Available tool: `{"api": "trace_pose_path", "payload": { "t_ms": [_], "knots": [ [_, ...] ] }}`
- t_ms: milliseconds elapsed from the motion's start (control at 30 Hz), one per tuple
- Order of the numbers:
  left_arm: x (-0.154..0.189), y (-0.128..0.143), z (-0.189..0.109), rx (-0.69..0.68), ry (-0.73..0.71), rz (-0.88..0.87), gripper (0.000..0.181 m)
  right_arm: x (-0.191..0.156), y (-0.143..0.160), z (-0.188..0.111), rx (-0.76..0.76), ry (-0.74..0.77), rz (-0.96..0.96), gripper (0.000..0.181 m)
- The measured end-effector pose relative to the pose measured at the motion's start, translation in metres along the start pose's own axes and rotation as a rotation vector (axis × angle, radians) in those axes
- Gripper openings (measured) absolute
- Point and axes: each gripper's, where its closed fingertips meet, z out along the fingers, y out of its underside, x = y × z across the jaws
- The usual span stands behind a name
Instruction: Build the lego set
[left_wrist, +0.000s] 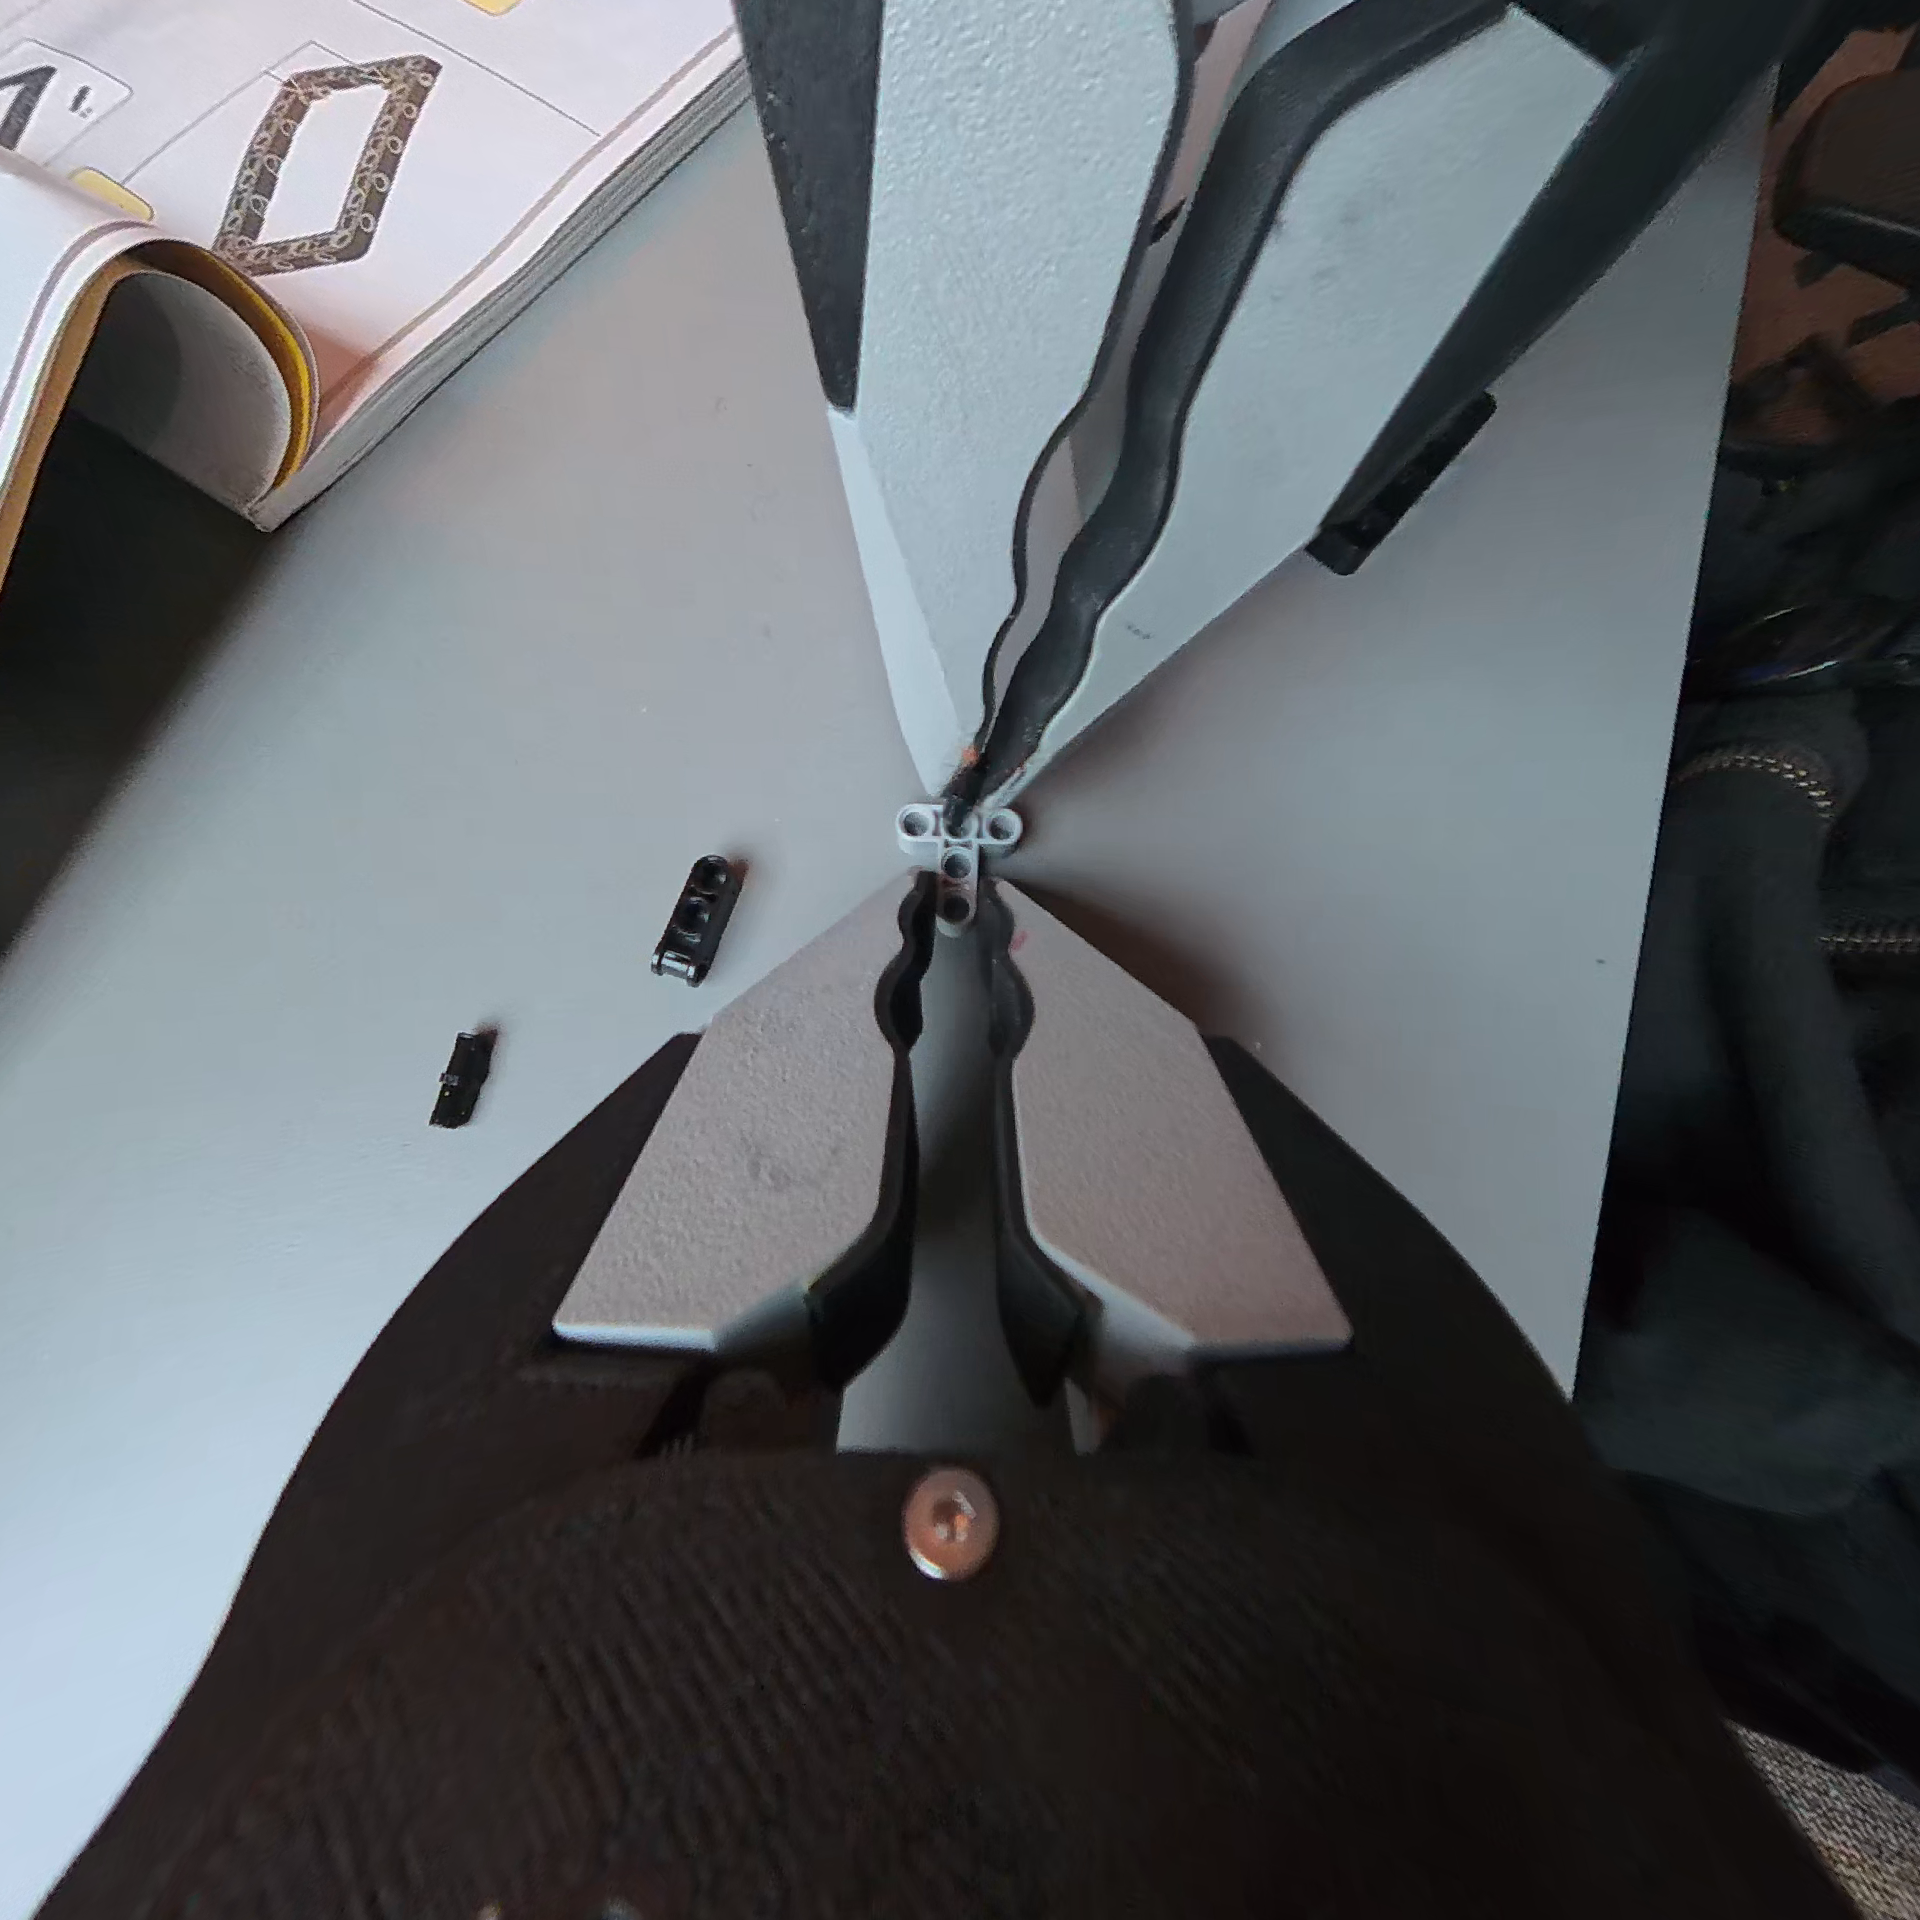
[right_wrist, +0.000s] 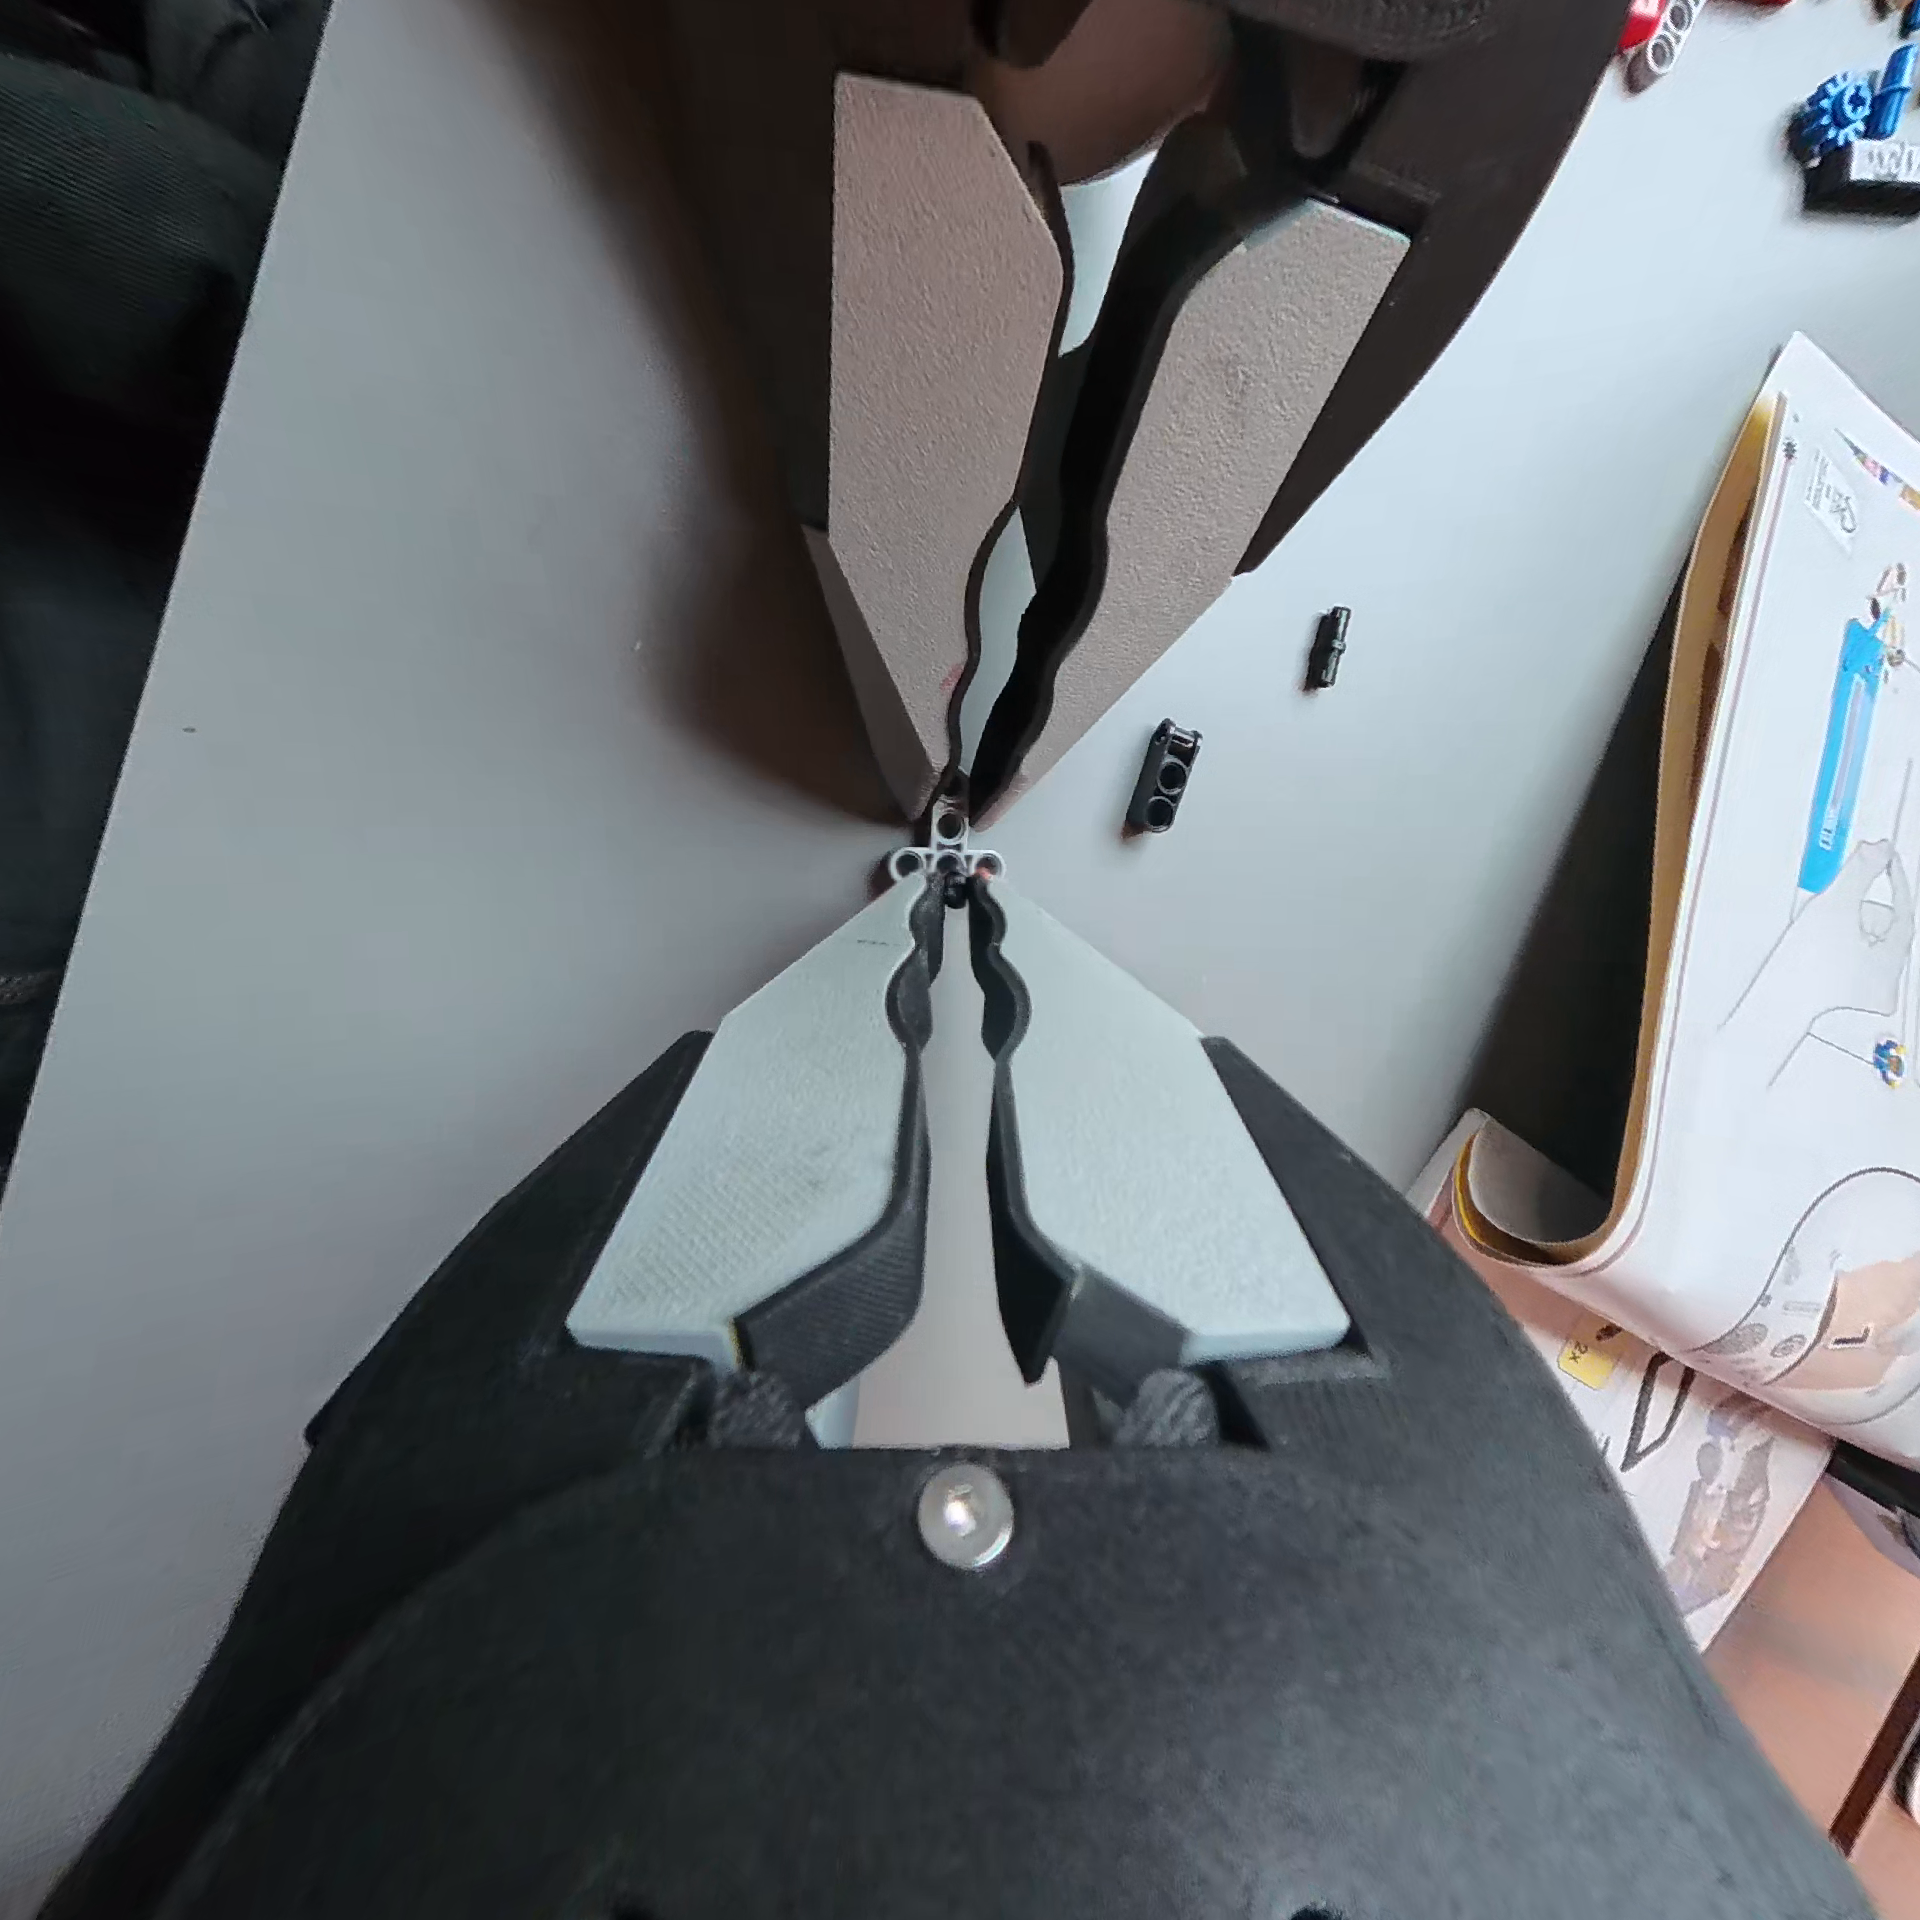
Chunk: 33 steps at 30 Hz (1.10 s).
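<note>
Gripping grey T-piece (left_wrist: 957, 844) stem — left tool (left_wrist: 957, 906) clenched | right tool (right_wrist: 948, 902) clenched on black pin (right_wrist: 950, 896)

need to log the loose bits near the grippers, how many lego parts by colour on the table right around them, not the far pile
grey: 1, the T-shaped piece held between the left gripper and right gripper
black: 2, a two-hole connector and a pin lying loose
total: 3
</note>
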Motion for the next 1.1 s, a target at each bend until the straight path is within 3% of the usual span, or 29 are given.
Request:
{"api": "trace_pose_path", "payload": {
  "t_ms": [367, 900, 1100],
  "knots": [
    [-0.0001, 0.0002, -0.0002, 0.0, 0.017, 0.005, 0.005, -0.001, -0.0003, 0.0024, -0.018, -0.025, -0.043, 0.002],
    [-0.0018, 0.0008, -0.001, 0.001, 0.053, -0.037, 0.005, 0.0025, -0.0008, 0.0048, -0.088, -0.201, -0.155, 0.002],
    [-0.0032, 0.001, -0.0019, 0.007, 0.081, -0.085, 0.005, 0.003, -0.0016, 0.0086, -0.07, -0.293, -0.065, 0.002]
  ]
}}
